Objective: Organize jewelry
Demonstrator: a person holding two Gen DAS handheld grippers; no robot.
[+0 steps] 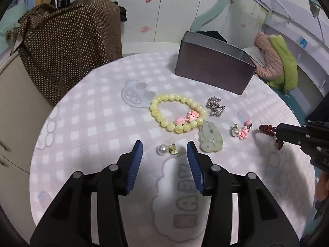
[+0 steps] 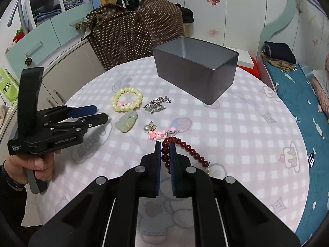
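Observation:
My right gripper is shut on a dark red bead bracelet that trails over the cloth; it also shows in the left wrist view. My left gripper is open, just above a pearl earring with a gold charm. A yellow bead bracelet with pink charms, a jade pendant, a silver chain and a pink pearl earring lie on the checked cloth. An open grey box stands at the back.
The round table has a pink checked cloth. A brown dotted garment hangs over a chair behind it. A bed with a blue cover lies to the right, drawers to the left.

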